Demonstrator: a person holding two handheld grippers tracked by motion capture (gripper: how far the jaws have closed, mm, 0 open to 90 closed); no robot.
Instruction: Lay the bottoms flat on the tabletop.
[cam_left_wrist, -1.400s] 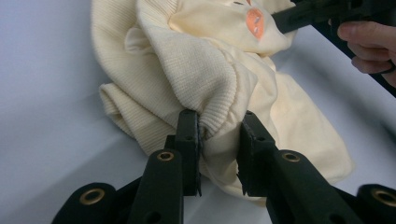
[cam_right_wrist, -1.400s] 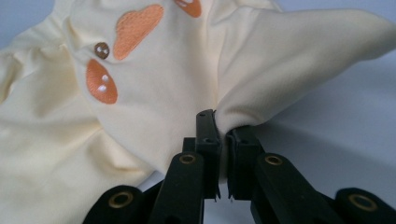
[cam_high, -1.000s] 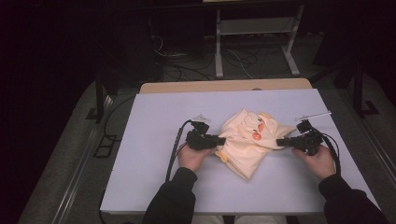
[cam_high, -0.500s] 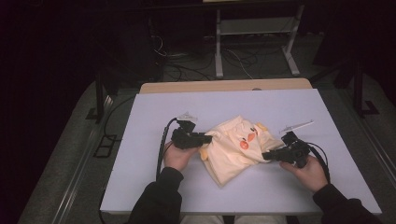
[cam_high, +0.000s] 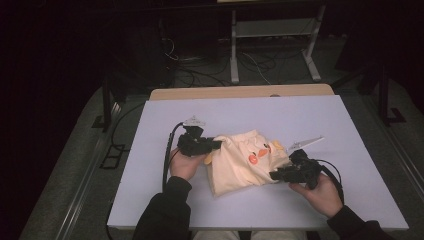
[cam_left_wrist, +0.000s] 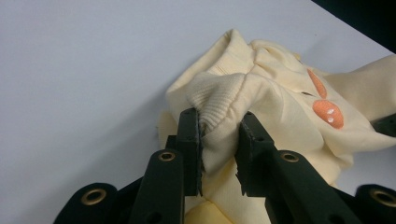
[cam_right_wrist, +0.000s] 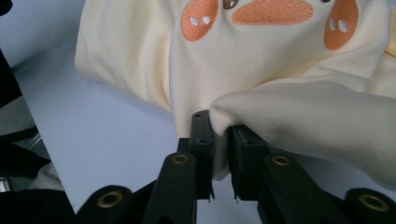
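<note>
Right now the pale yellow knit garment with orange embroidered patches (cam_high: 245, 162) lies bunched just below the middle of the high view, on the white surface (cam_high: 150, 150), stretched between your two hands. Your left claw (cam_high: 216, 145) sits at the garment's left edge, and in the left gripper view its jaws are clamped on a thick fold of ribbed hem (cam_left_wrist: 215, 95), cloth bulging between the pads. Your right claw (cam_high: 274, 175) is at the garment's lower right; in the right gripper view a rounded fold of the yellow cloth (cam_right_wrist: 243, 114) is pinched between its jaws, which have just been opening a little while the fold stays between them.

You seem to be mid-way through repositioning or spreading the garment, holding it at two edges and dragging it across the surface. For the next move you will likely need both grips firm, so watch the right one before you pull the edges apart to flatten the bunched middle.

Compared with a second ago, the garment has come toward the bottom of the frame and swung round, its orange patches now nearer the centre. Your right hand has dropped from the right edge toward the lower right, and your left hand has drifted slightly left and down.
</note>
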